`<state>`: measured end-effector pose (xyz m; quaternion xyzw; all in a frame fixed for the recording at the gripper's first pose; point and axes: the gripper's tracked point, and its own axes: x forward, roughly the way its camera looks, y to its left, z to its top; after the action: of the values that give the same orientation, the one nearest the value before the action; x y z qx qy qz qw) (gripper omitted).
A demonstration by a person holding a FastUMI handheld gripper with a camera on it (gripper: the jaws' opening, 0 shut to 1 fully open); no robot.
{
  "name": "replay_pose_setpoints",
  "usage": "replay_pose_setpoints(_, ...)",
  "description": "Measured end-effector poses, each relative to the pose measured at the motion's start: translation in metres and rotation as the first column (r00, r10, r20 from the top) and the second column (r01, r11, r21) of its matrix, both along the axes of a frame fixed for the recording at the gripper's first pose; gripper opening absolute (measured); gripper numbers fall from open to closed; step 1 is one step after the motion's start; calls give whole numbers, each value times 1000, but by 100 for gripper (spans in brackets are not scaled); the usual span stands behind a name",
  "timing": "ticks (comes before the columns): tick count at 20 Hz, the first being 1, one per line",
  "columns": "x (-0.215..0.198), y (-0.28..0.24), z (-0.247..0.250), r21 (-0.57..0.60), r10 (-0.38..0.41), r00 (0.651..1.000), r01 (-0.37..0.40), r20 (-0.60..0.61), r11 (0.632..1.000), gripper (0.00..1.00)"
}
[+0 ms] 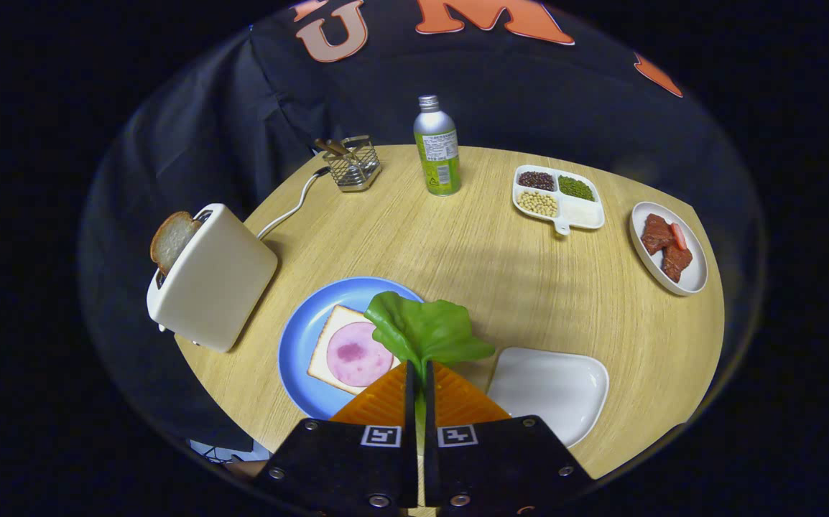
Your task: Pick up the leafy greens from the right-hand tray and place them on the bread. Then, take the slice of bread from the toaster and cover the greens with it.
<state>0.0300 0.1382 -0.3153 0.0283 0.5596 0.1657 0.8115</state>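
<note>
My gripper (pixel 419 366) is shut on the stem of the leafy greens (pixel 425 330), which fan out just ahead of the fingertips, held above the table. Below and left of the leaf lies a slice of bread (pixel 327 345) topped with a pink round of ham (pixel 354 354) on a blue plate (pixel 297 345). The leaf's left edge overlaps the plate's right side. A white tray (pixel 551 384) sits to the right of the fingers with nothing in it. Further left stands a cream toaster (pixel 217 276) with a bread slice (pixel 170 239) sticking out of its slot.
Beyond the plate stand a green-labelled metal bottle (pixel 437 147) and a wire holder (pixel 354 164). To the far right are a divided dish of beans (pixel 557 199) and an oval dish of meat pieces (pixel 668 248). The toaster's cord (pixel 292 205) runs along the round wooden table (pixel 501 266).
</note>
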Motion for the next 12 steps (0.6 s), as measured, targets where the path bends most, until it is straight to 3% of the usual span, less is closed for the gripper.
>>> replay_pose_setpoints(12,14,55,-19,26,17,999,-16,-29,1000,9)
